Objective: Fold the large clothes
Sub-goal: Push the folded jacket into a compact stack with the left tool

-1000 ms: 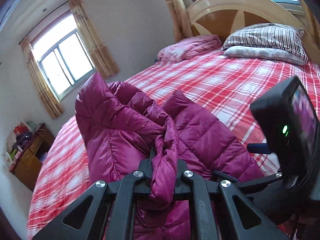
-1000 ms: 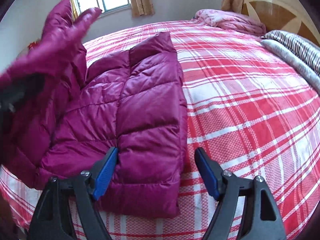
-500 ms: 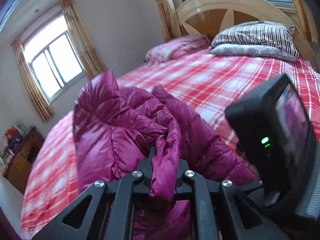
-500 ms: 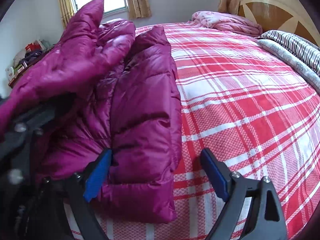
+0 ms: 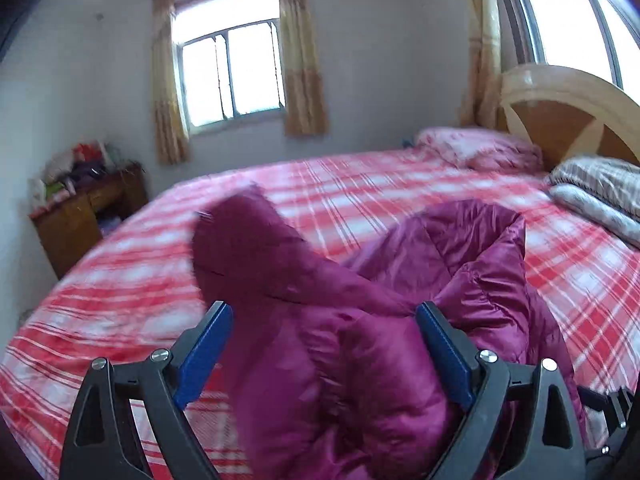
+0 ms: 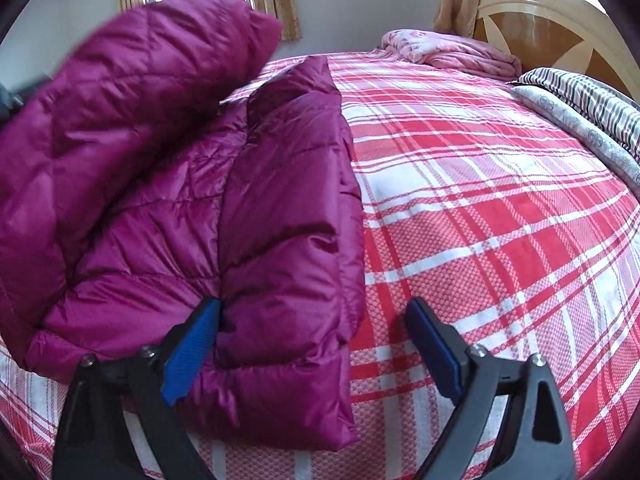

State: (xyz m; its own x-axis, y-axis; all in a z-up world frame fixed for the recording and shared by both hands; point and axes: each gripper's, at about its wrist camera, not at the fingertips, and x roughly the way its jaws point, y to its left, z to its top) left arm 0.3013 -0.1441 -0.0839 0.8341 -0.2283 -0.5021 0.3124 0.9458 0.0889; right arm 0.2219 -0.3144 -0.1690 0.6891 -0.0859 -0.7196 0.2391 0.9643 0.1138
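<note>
A magenta quilted puffer jacket lies partly folded on the red plaid bed. One loose flap hangs blurred in the air above its left side. My left gripper has its blue pads wide apart and the jaws are opening. Jacket fabric bulges between them, and neither pad presses on it. My right gripper hovers over the jacket's near hem corner, its jaws opening too. Its left pad rests against the fabric's edge, while the right pad is over bare bedspread.
A wooden headboard stands at the back right, with striped pillows and a pink blanket. A cluttered wooden desk stands left of the bed below a curtained window. Open bedspread stretches left of the jacket.
My left gripper let go of the jacket fold and its jaws sprang wide, and its view swung left toward the window. The freed flap is in motion. My right jaws widened slightly.
</note>
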